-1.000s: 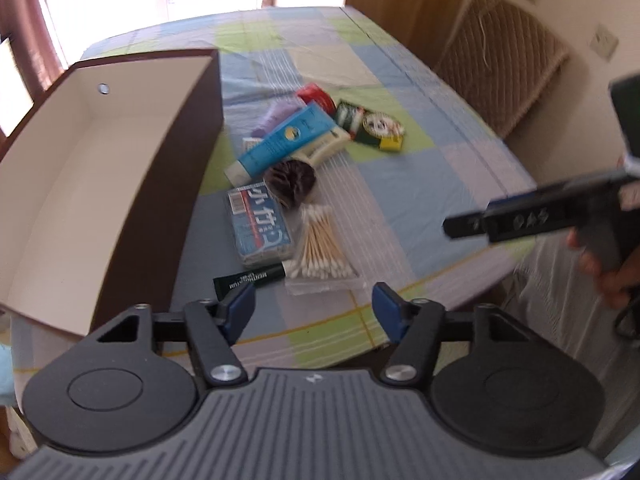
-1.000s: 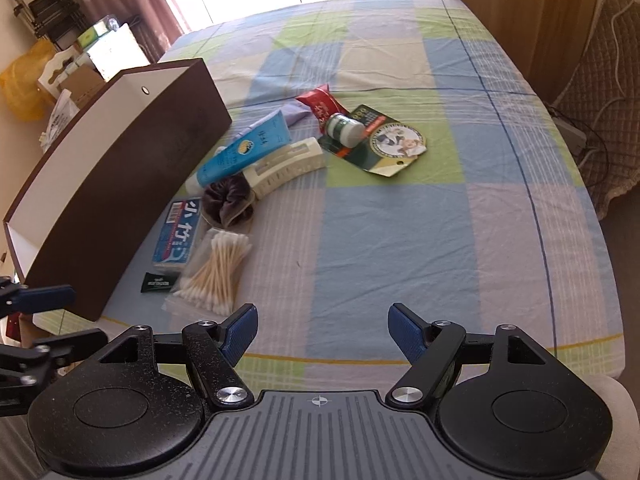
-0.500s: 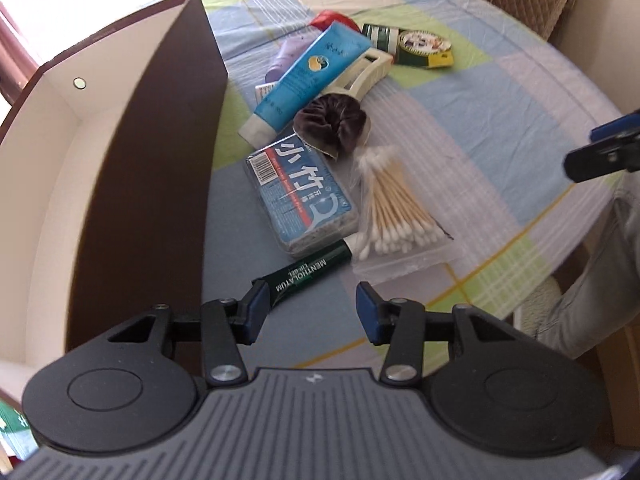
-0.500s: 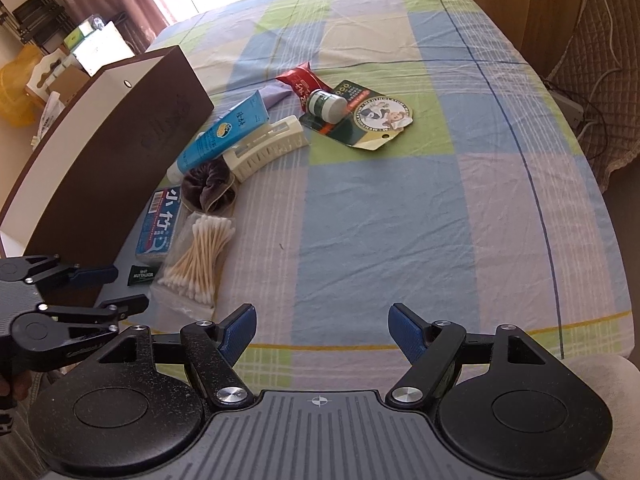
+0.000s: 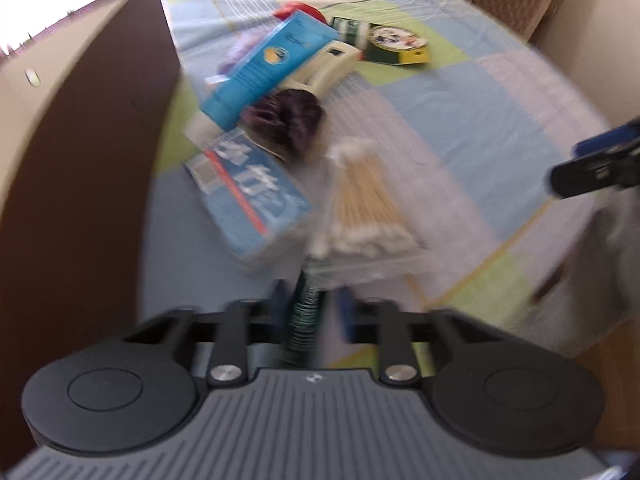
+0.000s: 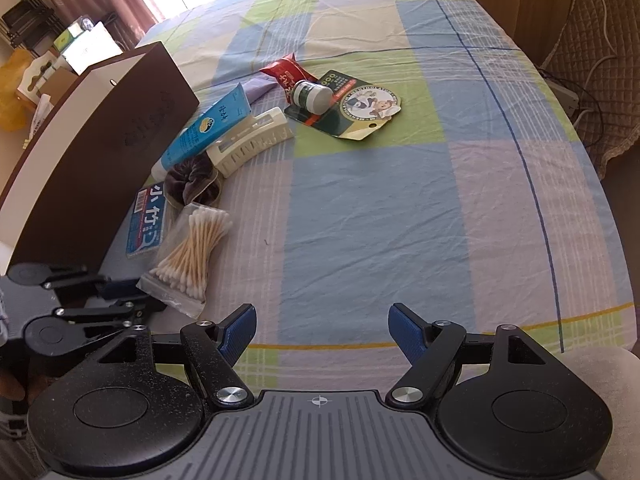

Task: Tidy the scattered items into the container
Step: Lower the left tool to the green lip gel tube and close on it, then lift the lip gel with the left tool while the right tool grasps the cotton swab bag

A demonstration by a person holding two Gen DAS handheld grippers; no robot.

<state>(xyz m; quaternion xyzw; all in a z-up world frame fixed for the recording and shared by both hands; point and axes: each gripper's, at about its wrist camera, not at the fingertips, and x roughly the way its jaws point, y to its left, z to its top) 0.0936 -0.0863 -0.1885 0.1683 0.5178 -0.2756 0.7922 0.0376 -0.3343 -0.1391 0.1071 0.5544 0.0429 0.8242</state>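
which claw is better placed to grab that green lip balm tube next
Left. The left claw already straddles the green lip balm tube; the right claw hangs open over bare tablecloth.

- Your right gripper [image 6: 322, 330] is built of black linkage arms, and its two fingers end in blue ribbed pads [image 6: 239, 330].
- Behind those pads, round silver screw heads [image 6: 231, 393] pin each linkage to the body.
- Outboard of the screws, two black teardrop plates [image 6: 114, 406] each carry a raised round disc, and the left plate is speckled with dust.
- Between the plates sits a grey ribbed housing [image 6: 320, 436] with a small white crosshair mark [image 6: 319, 401] at its front edge.
- Your left gripper [image 5: 312, 304] has the same black plates, silver screws, grey ribbed housing and blue pads, all blurred in its own view.
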